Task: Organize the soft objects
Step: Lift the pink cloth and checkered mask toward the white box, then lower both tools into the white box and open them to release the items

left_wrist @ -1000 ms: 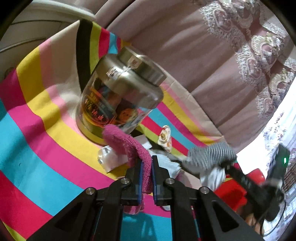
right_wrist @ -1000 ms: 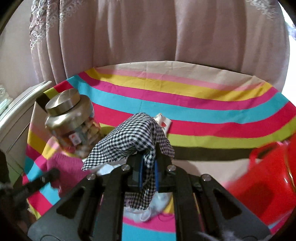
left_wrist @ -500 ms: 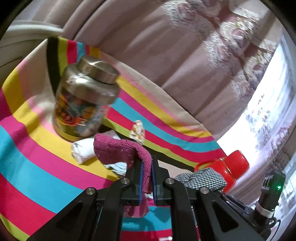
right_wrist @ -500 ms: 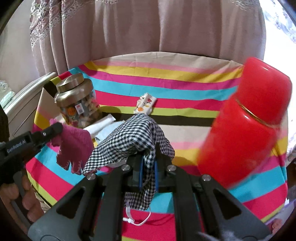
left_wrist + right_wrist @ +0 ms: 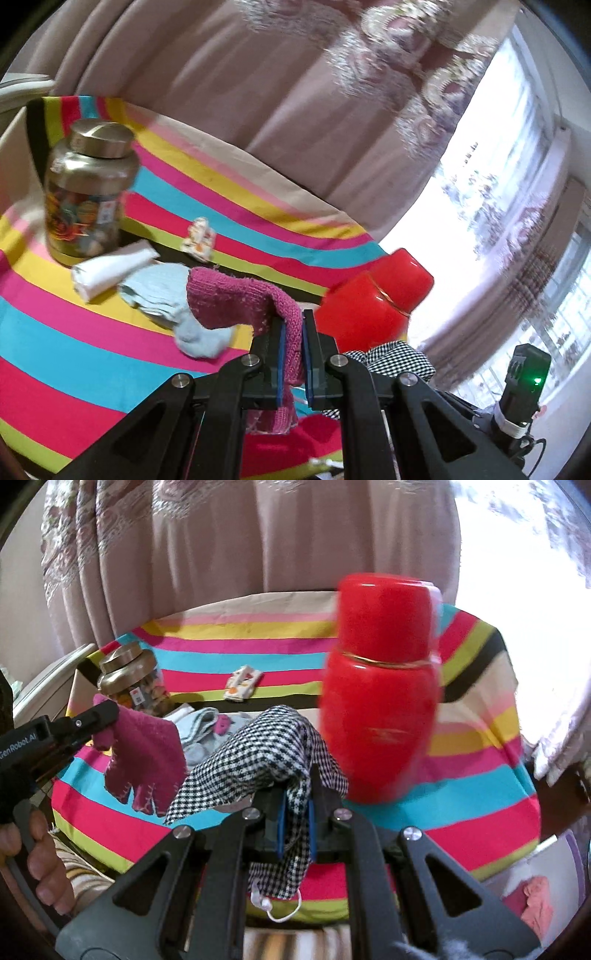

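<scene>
My left gripper (image 5: pixel 291 343) is shut on a magenta knit glove (image 5: pixel 236 299) and holds it above the striped tablecloth (image 5: pixel 74 339). The glove also hangs from that gripper in the right wrist view (image 5: pixel 144 760). My right gripper (image 5: pixel 295 808) is shut on a black-and-white checked cloth (image 5: pixel 255 760), lifted over the table's front edge; the cloth shows in the left wrist view (image 5: pixel 395 358) too. A light blue cloth (image 5: pixel 166 291) and a rolled white cloth (image 5: pixel 110 269) lie on the table.
A red thermos (image 5: pixel 380 709) stands close to the right of the checked cloth. A glass jar with a metal lid (image 5: pixel 88 199) stands at the far left. A small patterned packet (image 5: pixel 199 240) lies mid-table. Pink curtains (image 5: pixel 258 535) hang behind the table.
Both grippers have pulled back and up from the table with their cloths. The jar has shrunk away to the left, and the red thermos has come into full view.
</scene>
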Demonstrator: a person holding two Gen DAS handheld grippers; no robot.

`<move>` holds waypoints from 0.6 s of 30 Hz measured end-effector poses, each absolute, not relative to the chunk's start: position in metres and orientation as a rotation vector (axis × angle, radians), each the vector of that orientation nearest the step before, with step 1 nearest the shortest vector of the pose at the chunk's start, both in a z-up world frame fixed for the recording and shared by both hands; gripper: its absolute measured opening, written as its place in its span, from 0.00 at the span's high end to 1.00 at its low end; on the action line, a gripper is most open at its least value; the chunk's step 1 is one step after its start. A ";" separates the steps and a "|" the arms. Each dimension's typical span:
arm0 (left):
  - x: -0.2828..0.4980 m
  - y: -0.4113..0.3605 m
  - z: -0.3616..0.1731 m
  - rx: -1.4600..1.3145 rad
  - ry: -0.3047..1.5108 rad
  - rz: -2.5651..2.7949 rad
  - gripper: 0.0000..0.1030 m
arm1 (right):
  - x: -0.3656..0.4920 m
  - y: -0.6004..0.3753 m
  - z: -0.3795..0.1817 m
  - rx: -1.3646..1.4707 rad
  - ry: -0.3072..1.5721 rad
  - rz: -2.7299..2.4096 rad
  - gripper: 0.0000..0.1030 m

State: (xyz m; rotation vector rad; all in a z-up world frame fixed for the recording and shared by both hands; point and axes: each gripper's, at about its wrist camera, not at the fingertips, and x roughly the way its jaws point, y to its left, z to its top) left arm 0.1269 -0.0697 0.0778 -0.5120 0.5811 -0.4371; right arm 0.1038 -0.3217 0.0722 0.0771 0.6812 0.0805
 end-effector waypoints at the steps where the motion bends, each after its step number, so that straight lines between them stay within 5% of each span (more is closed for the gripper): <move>1: 0.124 -0.077 0.079 -0.505 0.585 -0.454 0.92 | 0.097 -0.331 0.072 0.086 0.682 0.068 0.89; 18: 0.065 -0.221 0.092 -0.415 0.726 -0.825 0.92 | -0.010 -0.475 0.072 0.151 0.711 -0.193 0.89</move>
